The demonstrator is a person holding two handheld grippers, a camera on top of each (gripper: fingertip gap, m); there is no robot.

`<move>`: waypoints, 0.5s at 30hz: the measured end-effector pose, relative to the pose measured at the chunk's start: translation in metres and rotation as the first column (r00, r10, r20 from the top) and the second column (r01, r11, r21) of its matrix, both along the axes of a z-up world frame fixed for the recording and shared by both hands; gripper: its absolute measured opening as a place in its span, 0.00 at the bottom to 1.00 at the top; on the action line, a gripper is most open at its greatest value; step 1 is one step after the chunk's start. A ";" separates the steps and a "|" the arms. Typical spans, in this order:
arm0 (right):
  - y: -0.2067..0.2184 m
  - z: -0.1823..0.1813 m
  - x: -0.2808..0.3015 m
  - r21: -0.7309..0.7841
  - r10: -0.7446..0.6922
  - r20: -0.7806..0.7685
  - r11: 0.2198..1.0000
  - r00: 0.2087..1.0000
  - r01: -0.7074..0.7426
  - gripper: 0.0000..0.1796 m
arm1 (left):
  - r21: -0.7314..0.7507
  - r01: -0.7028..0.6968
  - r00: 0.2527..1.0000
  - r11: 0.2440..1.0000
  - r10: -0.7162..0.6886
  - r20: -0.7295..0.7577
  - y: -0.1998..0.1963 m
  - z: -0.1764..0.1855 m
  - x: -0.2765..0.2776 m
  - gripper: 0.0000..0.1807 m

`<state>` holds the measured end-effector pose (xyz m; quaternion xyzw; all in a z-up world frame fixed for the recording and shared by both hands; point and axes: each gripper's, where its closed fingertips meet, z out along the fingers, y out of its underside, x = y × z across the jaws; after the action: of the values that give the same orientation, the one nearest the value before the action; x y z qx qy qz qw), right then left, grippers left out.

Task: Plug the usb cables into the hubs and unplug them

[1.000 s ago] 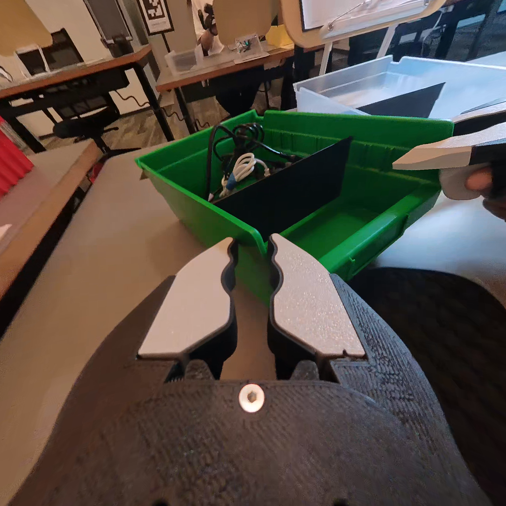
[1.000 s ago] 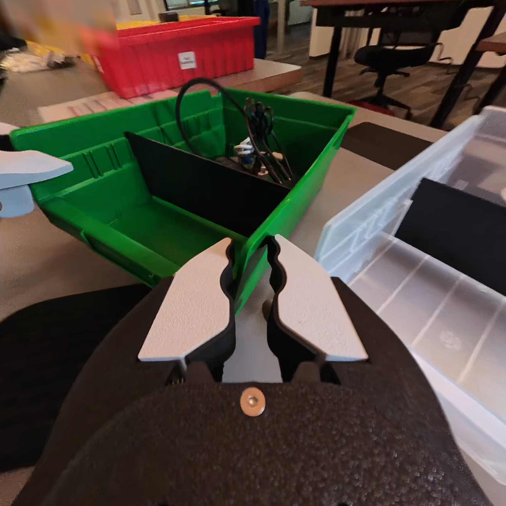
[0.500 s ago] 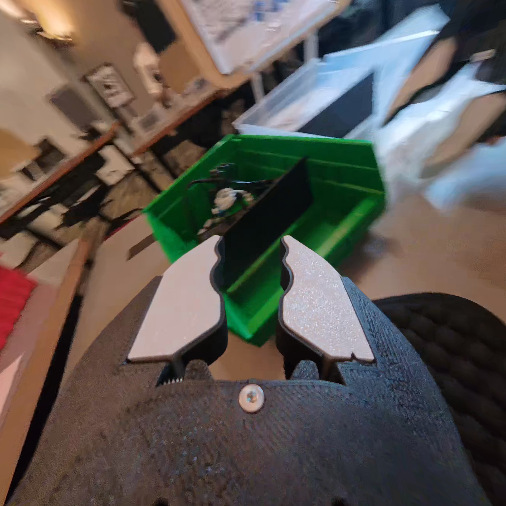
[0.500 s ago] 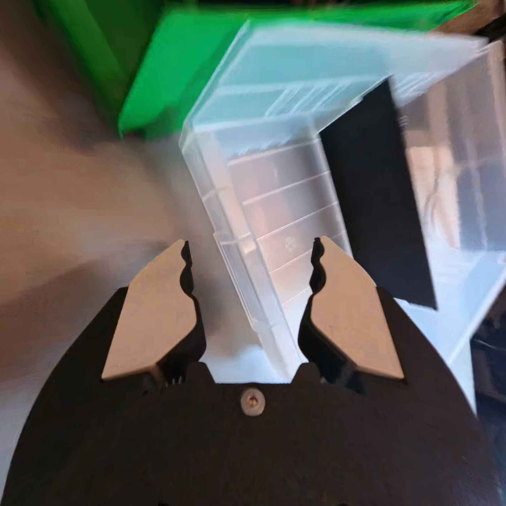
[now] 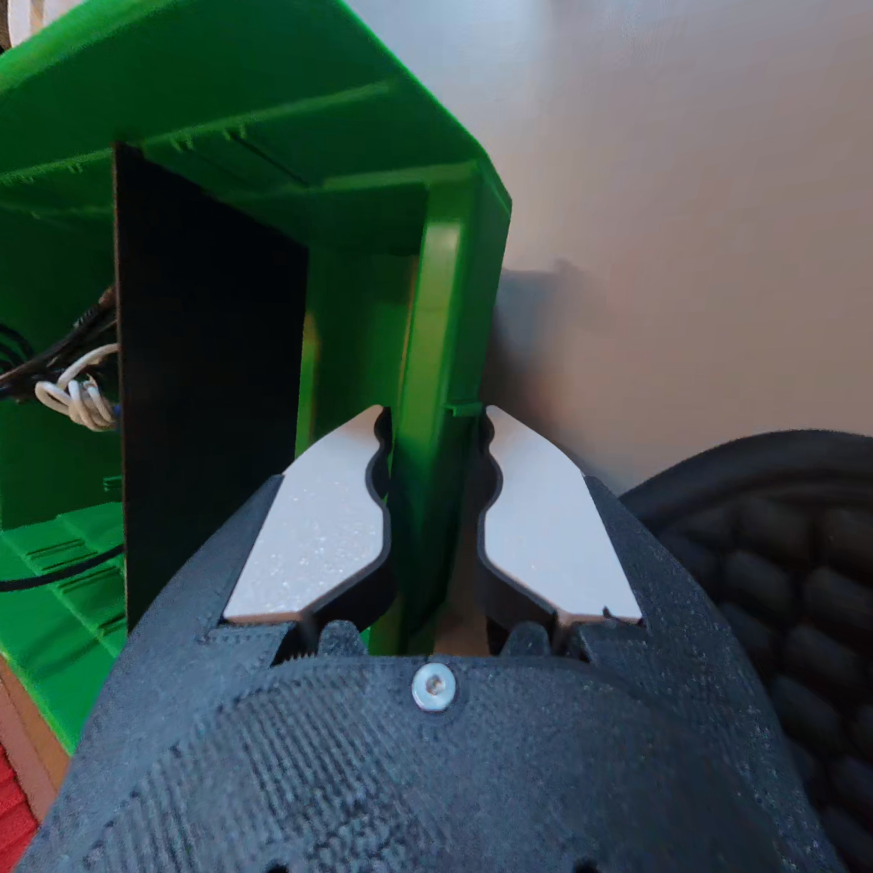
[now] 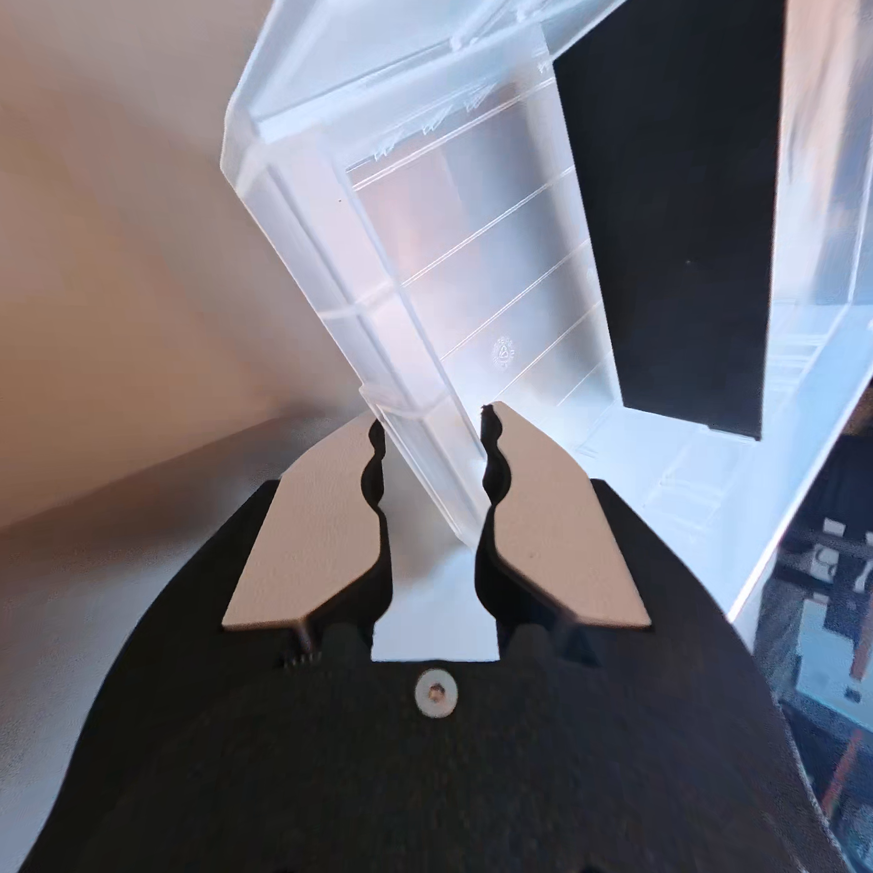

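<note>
The green bin (image 5: 444, 302) fills the left wrist view. A white coiled USB cable (image 5: 75, 397) and black cables (image 5: 47, 363) lie in its far compartment, behind a black divider (image 5: 208, 354). No hub shows clearly. My left gripper (image 5: 434, 415) straddles the bin's front wall, one finger inside and one outside, closed against it. In the right wrist view my right gripper (image 6: 432, 415) straddles the wall of the clear plastic bin (image 6: 425, 293) and is closed on it. That bin holds a black divider (image 6: 685, 236).
Both bins stand on a beige table (image 5: 661, 189), which also shows in the right wrist view (image 6: 118, 236). A black textured mat (image 5: 779, 590) lies right of the green bin. A red bin's corner (image 5: 9, 803) shows at the lower left.
Both grippers have swung down and in. The left one moved from in front of the green bin onto its front wall. The right one narrowed from wide open onto the clear bin's wall.
</note>
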<state>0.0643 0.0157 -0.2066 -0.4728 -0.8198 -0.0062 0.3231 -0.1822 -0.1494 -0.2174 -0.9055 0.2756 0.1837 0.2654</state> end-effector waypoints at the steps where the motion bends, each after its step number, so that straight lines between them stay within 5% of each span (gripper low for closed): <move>1: 0.001 0.001 0.016 -0.002 -0.024 -0.011 1.000 1.000 0.024 0.22 | 0.001 0.005 1.000 1.000 -0.005 -0.008 0.003 -0.001 0.002 0.19; 7: 0.050 -0.004 0.081 0.109 -0.155 -0.006 0.982 0.988 0.155 0.21 | 0.032 -0.002 0.999 0.999 0.003 -0.043 0.024 0.000 0.010 0.18; 15: 0.156 -0.004 0.067 0.169 -0.313 -0.031 0.934 0.949 0.314 0.20 | 0.018 -0.019 0.999 1.000 0.019 -0.040 0.058 0.000 0.016 0.17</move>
<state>0.1315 0.1718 -0.2105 -0.5677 -0.7297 -0.1276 0.3592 -0.1657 -0.0910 -0.2178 -0.9018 0.2707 0.2069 0.2660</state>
